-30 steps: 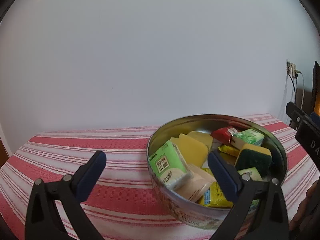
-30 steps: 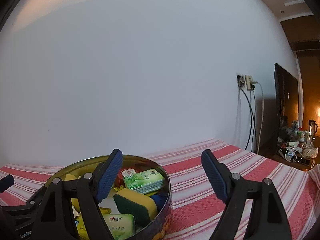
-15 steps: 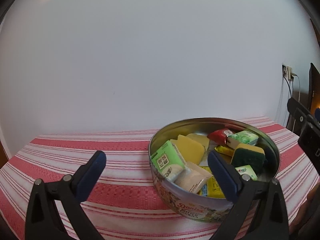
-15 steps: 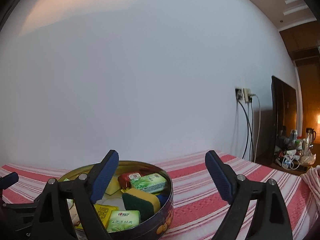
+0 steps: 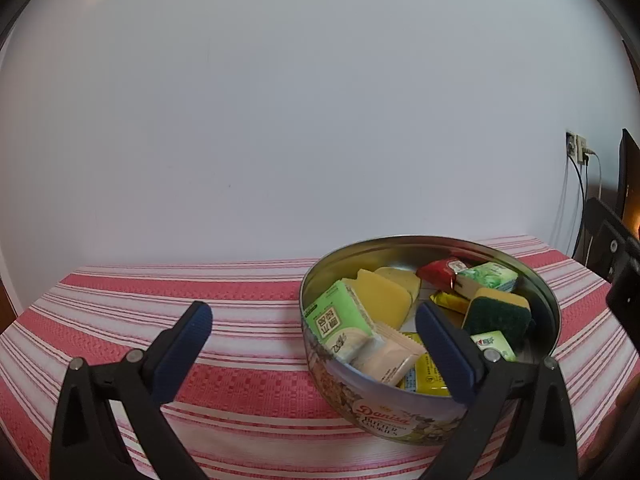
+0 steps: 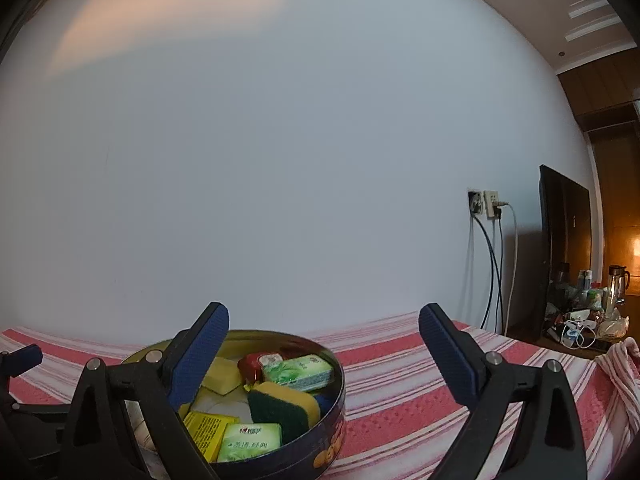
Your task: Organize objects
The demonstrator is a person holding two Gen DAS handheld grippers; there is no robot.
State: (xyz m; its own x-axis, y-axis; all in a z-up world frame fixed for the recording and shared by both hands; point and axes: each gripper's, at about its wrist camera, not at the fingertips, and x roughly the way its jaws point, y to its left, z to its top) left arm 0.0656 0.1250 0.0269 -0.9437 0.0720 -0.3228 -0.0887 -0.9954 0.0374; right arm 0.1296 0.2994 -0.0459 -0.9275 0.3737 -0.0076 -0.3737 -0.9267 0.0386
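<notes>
On the striped surface [image 5: 240, 292] sits your cookie tin [image 5: 376, 412], packed with sponges and packets. Your left tongs [image 5: 312, 332] and right tongs [image 6: 324, 336] both gape wide, holding nothing, hovering near the tin's rim.

The left tool [image 5: 312, 334] hangs with its blue-padded fingers [image 5: 182, 350] spread wide and nothing between them, above the bench [image 5: 208, 292] with its red-and-white striped cloth. The round cookie tin [image 5: 384, 416] stands on the cloth, partly behind the right-hand finger. In the tin, a green carton [image 5: 340, 322] leans at the near left wall, a green-and-yellow sponge [image 5: 496, 312] sits toward the right, and a red packet [image 5: 438, 270] lies at the far side.
</notes>
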